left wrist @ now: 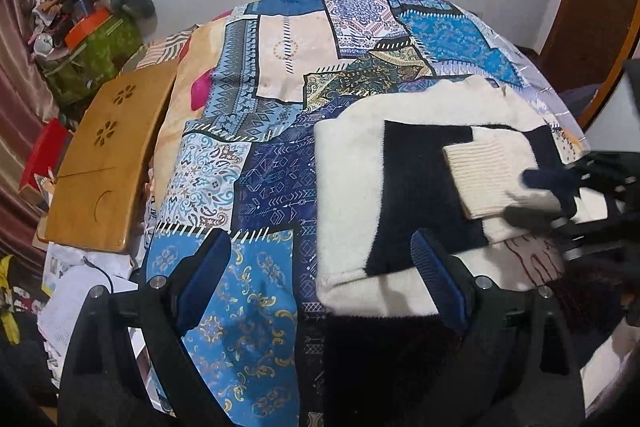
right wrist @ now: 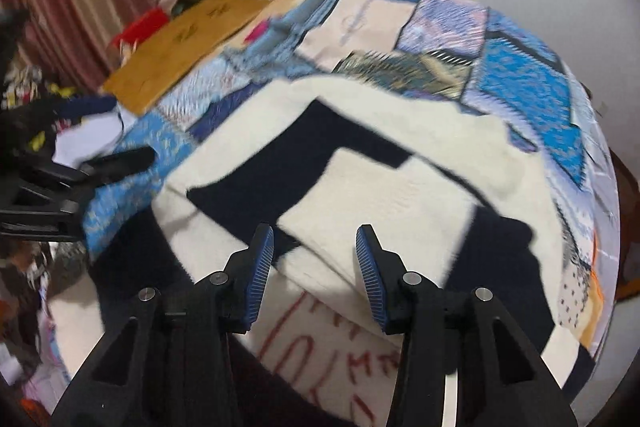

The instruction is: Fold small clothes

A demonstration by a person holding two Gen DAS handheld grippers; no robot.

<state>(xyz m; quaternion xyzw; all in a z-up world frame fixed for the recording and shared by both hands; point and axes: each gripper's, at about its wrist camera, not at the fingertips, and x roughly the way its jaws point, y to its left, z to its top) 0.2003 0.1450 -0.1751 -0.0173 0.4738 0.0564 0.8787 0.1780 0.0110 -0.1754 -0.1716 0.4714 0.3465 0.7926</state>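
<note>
Sweater [left wrist: 400, 195] — cream with navy blocks — lies on the patchwork bedspread [left wrist: 248, 131], on its right part as the left wrist view has it, partly folded: one ribbed cuff [left wrist: 476, 179] is laid across the body. A second cream piece with red lettering [right wrist: 320, 347] sits under its near edge.

Left claw [left wrist: 320, 279] is wide, nothing between the pads, hovering above the sweater's near-left edge and the bedspread. Right claw [right wrist: 314, 267] is part open; no fabric pinched between the pads that I can see, it hangs just above the folded sleeve. In the left view its tips look to be at the cuff, but blur hides whether they touch it.

Read: sleeve fold is placed, next is likely a body fold.

How to do it well:
- Take the near hem at both corners, one claw each, so the edge lifts straight.
- Pinch only the sweater layers — don't snag the lettered piece underneath or the bedspread.
- Carry the hem level over toward the collar and lay it down; dragging will pull the tucked sleeve out.
- Knit is thick and soft — take a deep bite, or it slips.
- Let go only once the edge lies flat.

Right view is motion-blurred, so fine contact is uncertain.
</note>
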